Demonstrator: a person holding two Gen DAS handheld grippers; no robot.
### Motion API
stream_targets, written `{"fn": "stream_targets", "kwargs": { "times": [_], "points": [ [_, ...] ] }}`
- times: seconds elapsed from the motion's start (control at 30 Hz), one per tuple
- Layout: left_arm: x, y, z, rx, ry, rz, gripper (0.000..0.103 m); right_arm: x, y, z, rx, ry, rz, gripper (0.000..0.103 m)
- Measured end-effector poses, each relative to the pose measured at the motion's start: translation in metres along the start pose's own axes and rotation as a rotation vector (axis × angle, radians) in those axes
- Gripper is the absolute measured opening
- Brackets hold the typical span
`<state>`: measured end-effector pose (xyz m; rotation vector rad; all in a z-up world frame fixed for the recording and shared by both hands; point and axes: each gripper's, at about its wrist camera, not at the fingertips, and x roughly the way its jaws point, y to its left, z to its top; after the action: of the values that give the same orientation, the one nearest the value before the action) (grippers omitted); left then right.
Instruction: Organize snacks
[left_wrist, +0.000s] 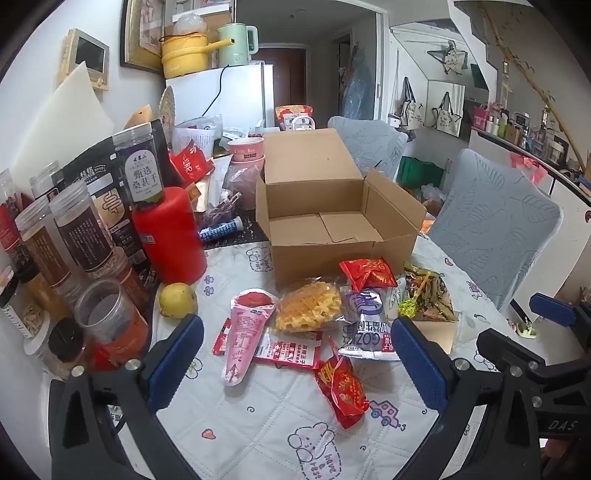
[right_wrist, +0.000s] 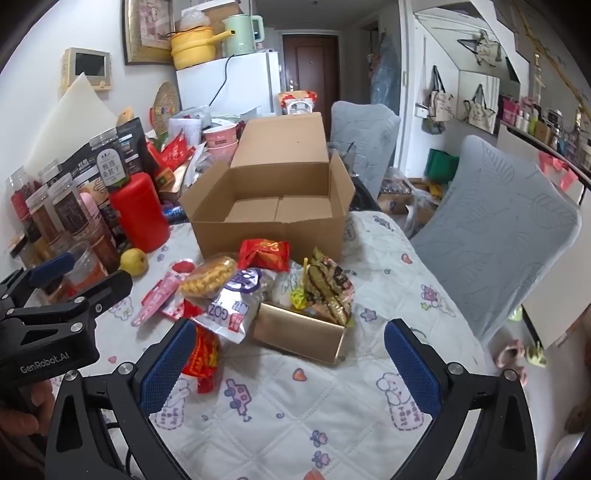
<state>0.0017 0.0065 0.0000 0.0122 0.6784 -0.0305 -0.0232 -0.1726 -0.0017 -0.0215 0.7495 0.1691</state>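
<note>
Hovering above a worktop (left_wrist: 258, 435) covered in a white quilted cloth with cartoon prints, two handheld grippers face a heap of snacks. The left gripper (left_wrist: 295, 354) has its blue-padded fingers (left_wrist: 173, 362) spread wide and holds nothing. The right gripper (right_wrist: 291, 365) is the same — fingers (right_wrist: 412, 369) wide apart, nothing between them.

An open cardboard box (left_wrist: 332, 206) stands toward the back of the cloth, flaps up, its inside bare. The snacks lie in a loose pile just in front of it. From the left wrist view: a pink cone-shaped packet (left_wrist: 247, 328) lies nearest the left side, a clear bag of yellow lattice crisps (left_wrist: 308, 306) sits beside it, and a flat red-and-white sachet (left_wrist: 288, 349) lies partly under both. A red foil packet (left_wrist: 343, 387) rests closest to the camera, another red packet (left_wrist: 367, 273) touches the front of the box, and a silver and purple bag (left_wrist: 364, 325) lies between them. To the right, a small gold-coloured carton (right_wrist: 306, 334) holds dark green and brown wrapped snacks (right_wrist: 328, 288) that spill over its top.

Left of the pile sit a yellow fruit (left_wrist: 177, 299), a red canister (left_wrist: 170, 232) and a crowd of clear jars (left_wrist: 81, 236). Two grey-covered chairs (left_wrist: 495, 229) stand at the right edge of the worktop.
</note>
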Motion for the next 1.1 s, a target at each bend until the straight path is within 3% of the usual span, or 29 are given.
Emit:
{"fn": "stream_targets", "kwargs": {
  "times": [1.1],
  "points": [
    [-0.010, 0.003, -0.003, -0.009, -0.006, -0.003, 0.103, -0.005, -0.004, -0.002, -0.001, -0.010, -0.005, 0.103]
  ]
}}
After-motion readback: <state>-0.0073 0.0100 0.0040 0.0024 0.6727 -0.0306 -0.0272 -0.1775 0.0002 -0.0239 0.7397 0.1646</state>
